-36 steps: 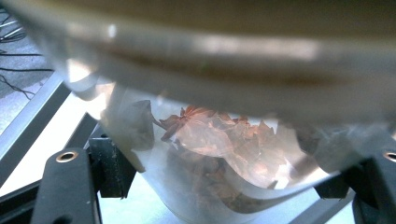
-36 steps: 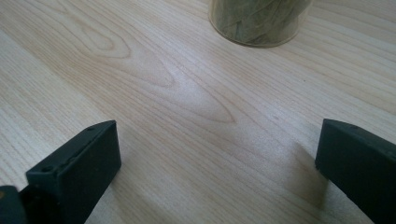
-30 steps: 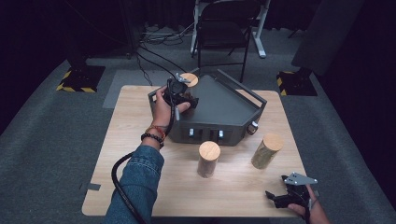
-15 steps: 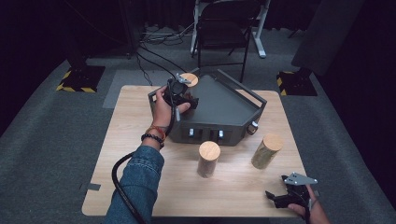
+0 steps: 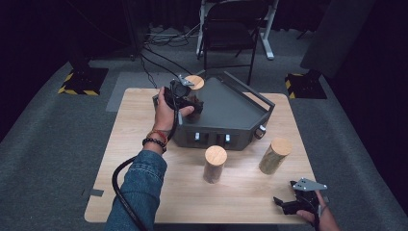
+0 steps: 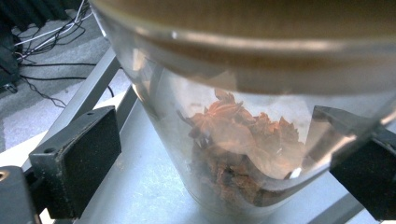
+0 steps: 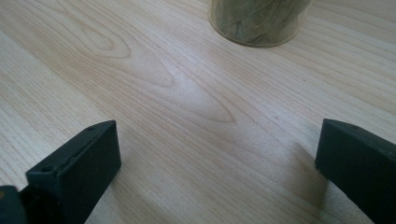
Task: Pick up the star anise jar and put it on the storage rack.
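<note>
One jar of star anise (image 6: 243, 140) stands upright between the left gripper (image 5: 185, 98)'s parted jaws, untouched, over the grey tray (image 5: 226, 108). Far off at five o'clock, the right gripper (image 5: 293, 204) idles with its jaws apart.

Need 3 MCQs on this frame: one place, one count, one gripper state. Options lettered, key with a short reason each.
1. Where does the glass jar of star anise stand?
A. on the bare table
B. on the grey tray
C. on the floor

2. How many wood-lidded jars stand on the table in front of the grey tray?
A. none
B. two
C. four

3. How does the right gripper stand?
A. open, nothing between its jaws
B. shut on a jar
C. shut on a cable

Key:
1 B, the left gripper view shows the jar's base on the tray's grey floor, rail behind.
2 B, the high view shows one jar near the middle and another jar to its right.
3 A, the right gripper view shows the jaws wide apart over bare wood.
</note>
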Motion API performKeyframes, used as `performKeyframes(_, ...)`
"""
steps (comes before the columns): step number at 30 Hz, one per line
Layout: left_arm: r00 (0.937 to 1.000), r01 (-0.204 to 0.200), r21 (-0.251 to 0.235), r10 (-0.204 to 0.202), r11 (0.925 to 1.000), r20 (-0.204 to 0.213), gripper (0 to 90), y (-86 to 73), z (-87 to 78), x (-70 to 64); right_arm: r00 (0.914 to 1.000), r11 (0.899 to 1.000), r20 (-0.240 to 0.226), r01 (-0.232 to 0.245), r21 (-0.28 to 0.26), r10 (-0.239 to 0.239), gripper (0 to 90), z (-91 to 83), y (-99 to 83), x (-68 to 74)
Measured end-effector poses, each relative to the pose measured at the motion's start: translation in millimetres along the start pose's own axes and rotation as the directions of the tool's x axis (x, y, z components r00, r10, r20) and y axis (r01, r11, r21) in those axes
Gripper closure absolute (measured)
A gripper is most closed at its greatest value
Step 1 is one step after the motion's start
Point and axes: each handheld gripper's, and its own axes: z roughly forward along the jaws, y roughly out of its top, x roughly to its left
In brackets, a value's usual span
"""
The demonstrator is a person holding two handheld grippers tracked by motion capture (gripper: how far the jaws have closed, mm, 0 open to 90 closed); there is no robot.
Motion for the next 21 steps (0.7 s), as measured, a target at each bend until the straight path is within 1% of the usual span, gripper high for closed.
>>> performKeyframes(3,0.9998,-0.015,0.001,0.015,0.9999,-0.011,2.0,-0.2,-0.1,-1.8,1.0000,1.000,0.000,0.000,0.000,0.000,0.0,0.0,0.0,0.0)
performKeyframes(9,0.9994,-0.027,-0.002,0.027,0.9996,-0.022,2.4,0.3,-1.9,-3.3,1.0000,1.000,0.000,0.000,0.000,0.000,0.0,0.0,0.0,0.0)
performKeyframes(10,0.9991,-0.035,0.005,0.035,0.9994,-0.025,2.4,0.3,-2.4,-3.7,1.0000,1.000,0.000,0.000,0.000,0.000,0.0,0.0,0.0,0.0)
performKeyframes(12,0.9984,-0.046,0.001,0.046,0.9989,-0.033,2.3,0.1,-3.7,-4.3,1.0000,1.000,0.000,0.000,0.000,0.000,0.0,0.0,0.0,0.0)
performKeyframes(17,0.9986,-0.042,-0.002,0.042,0.9991,-0.033,1.9,-0.4,-5.8,-3.8,1.0000,1.000,0.000,0.000,0.000,0.000,0.0,0.0,0.0,0.0)
performKeyframes(21,0.9979,-0.050,0.000,0.050,0.9988,-0.042,1.8,-0.7,-9.8,-3.7,1.0000,1.000,0.000,0.000,0.000,0.000,0.0,0.0,0.0,0.0)
